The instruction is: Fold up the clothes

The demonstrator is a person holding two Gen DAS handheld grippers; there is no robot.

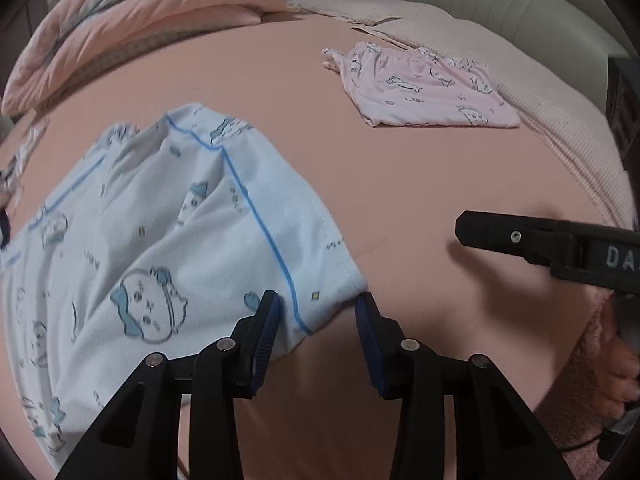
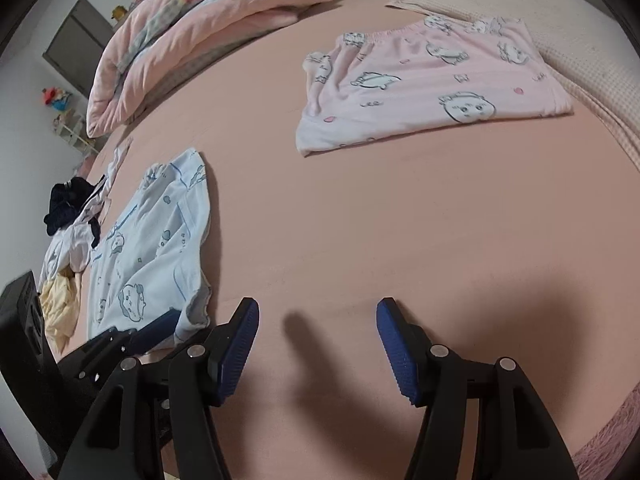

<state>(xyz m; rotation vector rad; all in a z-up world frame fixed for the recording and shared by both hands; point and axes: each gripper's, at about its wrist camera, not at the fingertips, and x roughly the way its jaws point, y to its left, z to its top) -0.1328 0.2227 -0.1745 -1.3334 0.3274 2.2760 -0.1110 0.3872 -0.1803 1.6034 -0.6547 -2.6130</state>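
Pale-blue printed garment (image 1: 168,232) lies rumpled toward the near left part of the bed (image 1: 400,200), its near corner at the bed's front edge; a pink printed garment (image 2: 420,80) sits already folded toward the far right, well apart. Left gripper (image 1: 318,312): jaws partly closed around the blue garment's corner, cloth between the pads, but a gap shows on the right pad's side, so no firm pinch is confirmed. Right gripper (image 2: 316,320): spread wide, empty, over bare sheet just right of the blue garment. Risks, as judged: (1) the corner is thin and lies off-centre toward the left pad; closing may catch only the hem, and it slips out on lifting. (2) The pads sit close to the sheet, which could be pinched along with the garment. (3) The cloth is bunched; pulling one corner alone may drag the creases rather than flatten them, unless the right gripper takes a second corner.
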